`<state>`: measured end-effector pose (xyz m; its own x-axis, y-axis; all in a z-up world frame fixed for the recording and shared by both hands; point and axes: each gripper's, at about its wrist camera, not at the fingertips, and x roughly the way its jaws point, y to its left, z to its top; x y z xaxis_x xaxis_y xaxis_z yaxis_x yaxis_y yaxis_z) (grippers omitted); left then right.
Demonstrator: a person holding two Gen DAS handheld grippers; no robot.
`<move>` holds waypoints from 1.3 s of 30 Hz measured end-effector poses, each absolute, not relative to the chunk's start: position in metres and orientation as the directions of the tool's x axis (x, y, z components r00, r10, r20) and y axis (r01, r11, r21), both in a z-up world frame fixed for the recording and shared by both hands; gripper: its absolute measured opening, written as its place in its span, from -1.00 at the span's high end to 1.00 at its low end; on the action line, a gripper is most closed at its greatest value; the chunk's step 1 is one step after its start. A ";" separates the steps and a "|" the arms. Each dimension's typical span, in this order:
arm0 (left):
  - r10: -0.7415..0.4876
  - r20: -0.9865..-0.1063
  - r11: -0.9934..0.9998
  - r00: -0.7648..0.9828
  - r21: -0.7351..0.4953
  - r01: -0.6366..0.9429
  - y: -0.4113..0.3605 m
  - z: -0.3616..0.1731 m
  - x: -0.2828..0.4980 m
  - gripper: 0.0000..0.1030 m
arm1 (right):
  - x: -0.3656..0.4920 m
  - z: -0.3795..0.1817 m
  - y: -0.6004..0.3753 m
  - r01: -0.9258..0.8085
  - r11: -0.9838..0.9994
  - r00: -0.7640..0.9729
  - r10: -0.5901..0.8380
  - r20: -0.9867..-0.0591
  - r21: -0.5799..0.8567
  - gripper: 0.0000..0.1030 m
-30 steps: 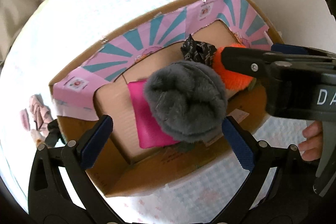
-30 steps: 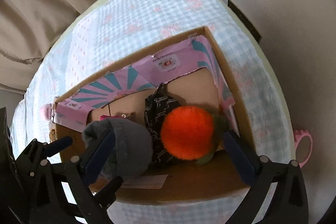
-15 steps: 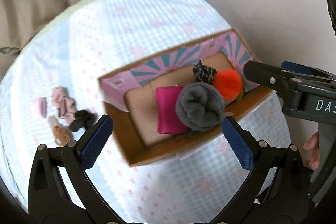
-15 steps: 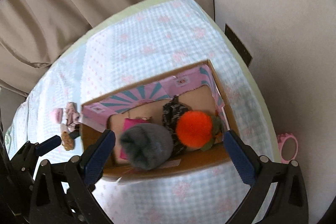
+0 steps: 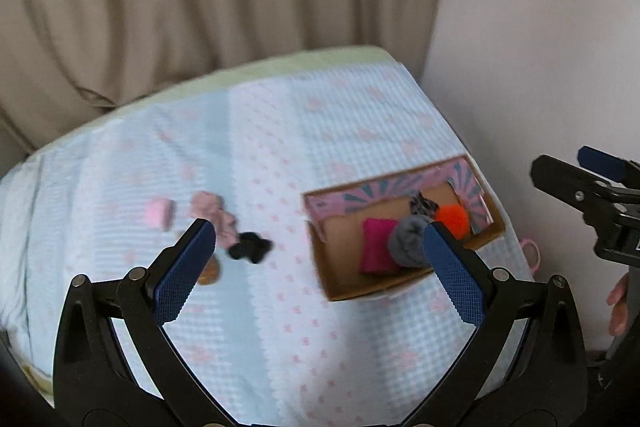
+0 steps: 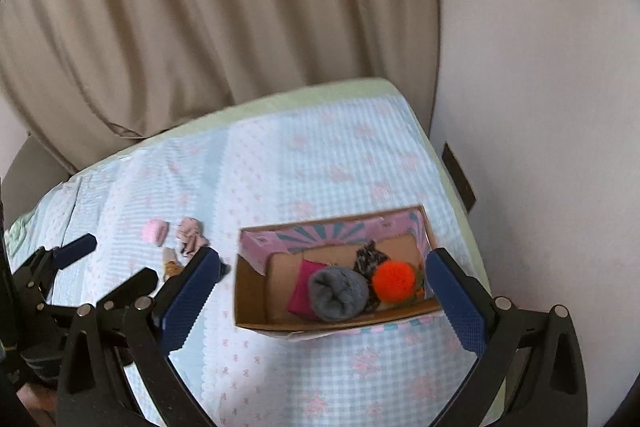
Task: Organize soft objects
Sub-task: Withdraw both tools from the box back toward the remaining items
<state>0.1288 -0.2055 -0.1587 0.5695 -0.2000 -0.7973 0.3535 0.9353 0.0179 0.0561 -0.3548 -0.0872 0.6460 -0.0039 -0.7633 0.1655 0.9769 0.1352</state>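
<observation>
A cardboard box (image 6: pixel 256 307) with a pink and teal lining stands on the checked cloth; it also shows in the left wrist view (image 5: pixel 332 279). In it lie a grey plush roll (image 6: pixel 338 293), an orange pompom (image 6: pixel 394 281), a magenta cloth (image 6: pixel 302 287) and a dark patterned piece (image 6: pixel 370 257). Left of the box lie a pink roll (image 5: pixel 160 213), a pale pink cloth (image 5: pixel 212 213), a black piece (image 5: pixel 250 247) and a brown item (image 5: pixel 210 273). My left gripper (image 5: pixel 316 267) is open and empty, high above the cloth. My right gripper (image 6: pixel 322 287) is open and empty above the box.
A beige curtain (image 6: pixel 200 27) hangs behind the table, and a white wall (image 6: pixel 540 107) stands to the right. A pink ring-shaped object (image 5: pixel 530 253) lies past the table's right edge. The table's far edge (image 5: pixel 280 61) is pale green.
Both grippers have pulled up and back from the box. The grey roll and orange pompom stay in the box. The loose items to the left have come into view.
</observation>
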 end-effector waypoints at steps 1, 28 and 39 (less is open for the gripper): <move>-0.194 -0.788 0.940 0.584 0.022 0.341 -0.198 -0.153 0.124 -0.99 | 0.052 -0.080 -0.347 0.152 0.981 0.658 -0.008 -0.753 0.122 -0.99; -0.066 -0.676 0.997 0.734 -0.018 0.073 0.044 -0.102 0.080 -0.99 | 0.037 -0.052 -0.169 -0.025 0.996 0.730 0.077 -0.679 0.085 -0.99; -0.116 -0.746 0.987 0.656 -0.015 0.159 0.120 -0.175 0.175 -0.99 | 0.091 -0.141 -0.098 0.075 0.977 0.630 0.111 -0.768 0.202 -0.99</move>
